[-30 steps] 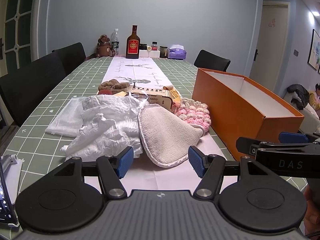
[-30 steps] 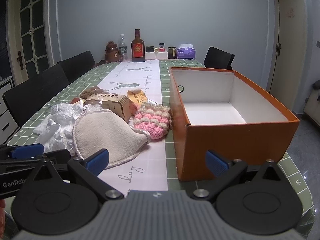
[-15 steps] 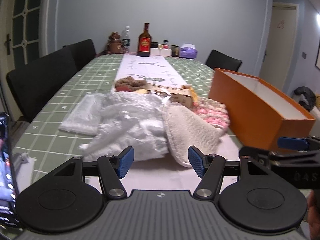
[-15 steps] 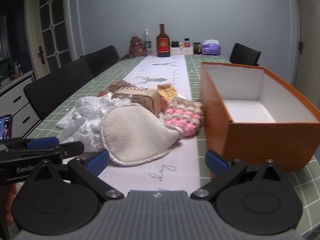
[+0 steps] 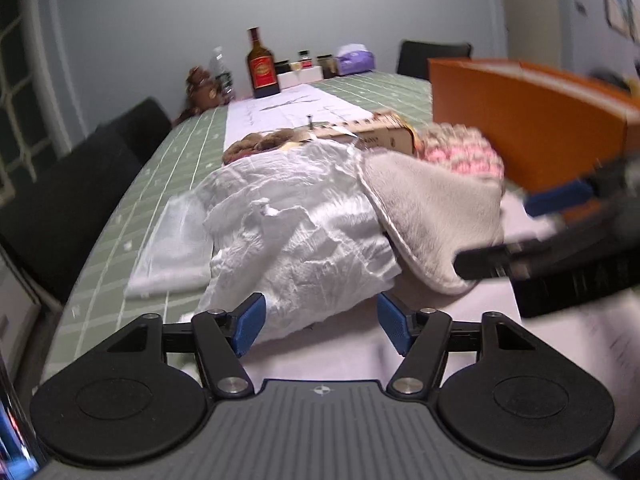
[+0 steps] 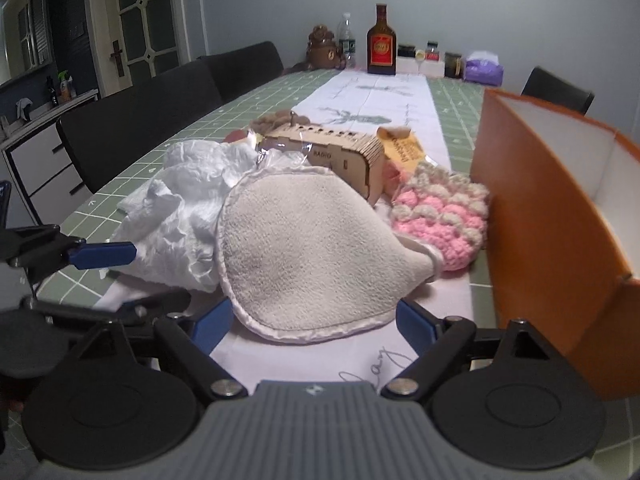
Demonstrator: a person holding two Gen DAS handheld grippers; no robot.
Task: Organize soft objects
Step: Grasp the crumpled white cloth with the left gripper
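A crumpled white cloth (image 5: 296,236) (image 6: 180,208) lies on the table, with a beige padded mitt (image 5: 432,216) (image 6: 304,248) leaning on its right side. A pink and cream crochet piece (image 5: 460,152) (image 6: 444,220) lies beside the open orange box (image 5: 520,120) (image 6: 548,208). My left gripper (image 5: 320,322) is open, its blue pads either side of the white cloth's near edge. My right gripper (image 6: 312,326) is open, its pads flanking the mitt's near rim. Neither holds anything.
A wooden radio box (image 6: 332,156) and a brown knitted item (image 5: 260,142) lie behind the pile. A flat white folded sheet (image 5: 172,248) lies to the left. Bottles (image 6: 381,42), jars and a tissue pack stand at the far end. Black chairs (image 6: 132,120) line the left side.
Both grippers have moved forward and lower toward the pile. The left now straddles the white cloth's edge and the right straddles the mitt's rim. Both stayed open.
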